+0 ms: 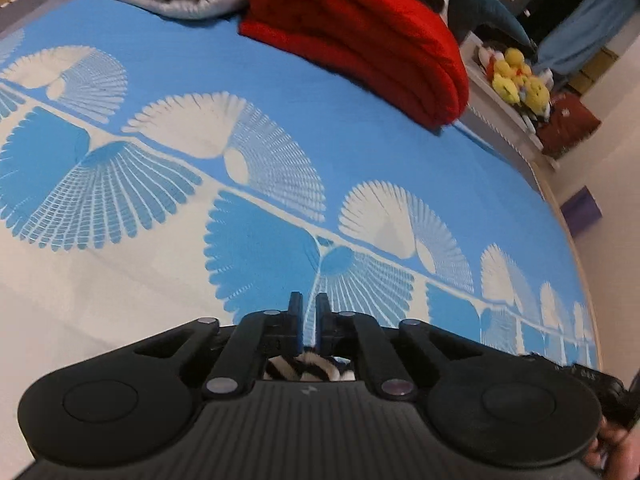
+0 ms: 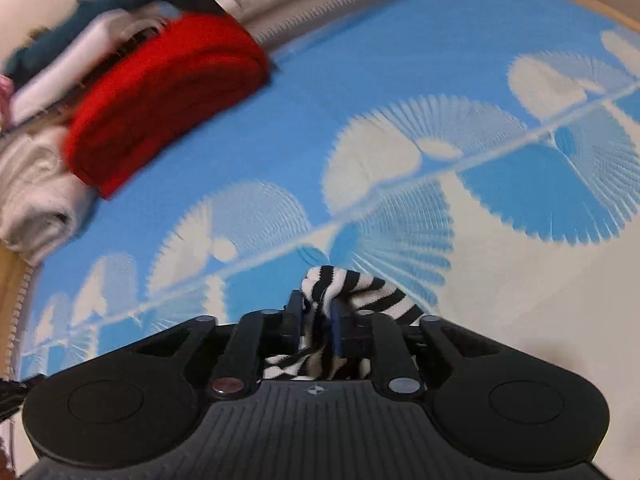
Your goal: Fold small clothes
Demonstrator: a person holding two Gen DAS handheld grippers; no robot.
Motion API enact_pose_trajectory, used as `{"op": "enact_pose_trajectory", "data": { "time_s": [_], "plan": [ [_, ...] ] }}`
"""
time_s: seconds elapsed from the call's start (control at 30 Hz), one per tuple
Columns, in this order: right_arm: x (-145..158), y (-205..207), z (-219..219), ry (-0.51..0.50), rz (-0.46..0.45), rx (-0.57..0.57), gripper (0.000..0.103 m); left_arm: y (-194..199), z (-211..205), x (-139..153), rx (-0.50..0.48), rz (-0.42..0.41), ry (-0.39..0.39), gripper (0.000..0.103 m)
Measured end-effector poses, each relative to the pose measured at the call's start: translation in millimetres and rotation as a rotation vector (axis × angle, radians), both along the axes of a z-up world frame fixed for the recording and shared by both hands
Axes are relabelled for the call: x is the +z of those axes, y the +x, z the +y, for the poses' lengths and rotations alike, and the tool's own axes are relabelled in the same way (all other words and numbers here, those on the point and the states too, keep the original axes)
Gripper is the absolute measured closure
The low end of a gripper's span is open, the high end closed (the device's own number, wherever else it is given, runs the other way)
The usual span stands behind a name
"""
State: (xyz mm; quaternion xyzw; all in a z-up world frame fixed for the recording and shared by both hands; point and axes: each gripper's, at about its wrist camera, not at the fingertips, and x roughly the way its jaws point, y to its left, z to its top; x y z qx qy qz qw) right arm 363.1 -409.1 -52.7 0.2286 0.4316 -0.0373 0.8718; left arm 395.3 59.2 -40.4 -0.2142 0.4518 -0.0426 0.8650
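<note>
On bedspread (image 2: pixel 500 320), both grippers (image 2: pixel 318 304) pinch striped cloth (image 2: pixel 352 284).

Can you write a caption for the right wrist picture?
Right gripper pinches a striped cloth above the blue patterned bedspread.

A bedspread (image 1: pixel 360 152) is spread across the bed, and folded blankets (image 1: pixel 360 36) are stacked side by side on its far part. A striped garment (image 2: pixel 352 284) is held above the near part of the bedspread, between the jaws of the right gripper (image 2: pixel 316 312). Plush toys (image 1: pixel 520 80) are set on a shelf beyond the bed's edge.
</note>
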Motion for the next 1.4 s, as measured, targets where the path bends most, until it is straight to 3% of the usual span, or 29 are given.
{"op": "enact_pose_trajectory", "data": {
  "time_s": [0.07,0.13,0.23,0.27,0.43,0.53,0.7,0.73,0.77,0.8,0.83,0.9,1.0,1.03,1.1,1.2,1.27,1.33,1.4],
  "plan": [
    [-1,-1,-4,-0.026,0.020,-0.028,0.068,-1,2,0,-0.035,0.005,0.020,0.088],
    [4,-4,-12,-0.021,0.009,-0.035,0.063,-1,8,-3,-0.049,0.030,0.033,0.085],
    [8,-9,-23,-0.045,0.003,0.002,0.053,-2,23,-13,-0.056,0.095,0.036,0.060],
    [7,-12,-28,-0.056,0.012,0.010,0.050,-3,27,-16,-0.061,0.112,0.044,0.055],
    [-6,-24,-56,-0.032,0.079,0.032,0.047,-7,30,-29,-0.136,0.187,0.100,0.045],
    [-17,-26,-58,-0.024,0.122,0.079,0.038,-11,18,-37,-0.206,0.202,0.160,0.045],
    [-33,-24,-29,-0.152,0.164,0.222,0.040,-15,-5,-41,-0.266,0.114,0.257,0.047],
    [-34,-23,-27,-0.154,0.162,0.229,0.047,-15,-8,-40,-0.279,0.097,0.254,0.060],
    [-34,-21,-26,-0.139,0.156,0.229,0.067,-15,-9,-39,-0.295,0.087,0.242,0.091],
    [-33,-20,-26,-0.120,0.150,0.226,0.080,-14,-10,-40,-0.315,0.087,0.227,0.102],
    [-32,-19,-26,-0.100,0.145,0.222,0.098,-14,-10,-39,-0.327,0.082,0.222,0.101],
    [-23,-17,-29,-0.055,0.099,0.199,0.098,-13,-8,-31,-0.297,0.035,0.264,0.102],
    [-3,-15,-33,-0.028,-0.017,0.139,0.098,-10,16,-17,-0.132,-0.033,0.217,0.102],
    [1,-15,-35,-0.019,-0.043,0.120,0.098,-10,19,-16,-0.085,-0.045,0.235,0.102],
    [-1,-12,-34,-0.050,-0.035,0.086,0.097,-9,20,-21,-0.051,-0.035,0.264,0.102],
    [-19,-6,-21,-0.137,0.066,0.124,0.089,-3,7,-44,-0.117,0.071,0.305,0.100],
    [-33,-4,-12,-0.194,0.152,0.174,0.073,-2,3,-48,-0.130,0.120,0.361,0.084],
    [-36,-10,-12,-0.195,0.181,0.193,0.070,-5,9,-38,-0.108,0.117,0.340,0.072],
    [-30,-18,-18,-0.150,0.169,0.187,0.068,-12,16,-21,-0.092,0.075,0.284,0.071]
  ]
}}
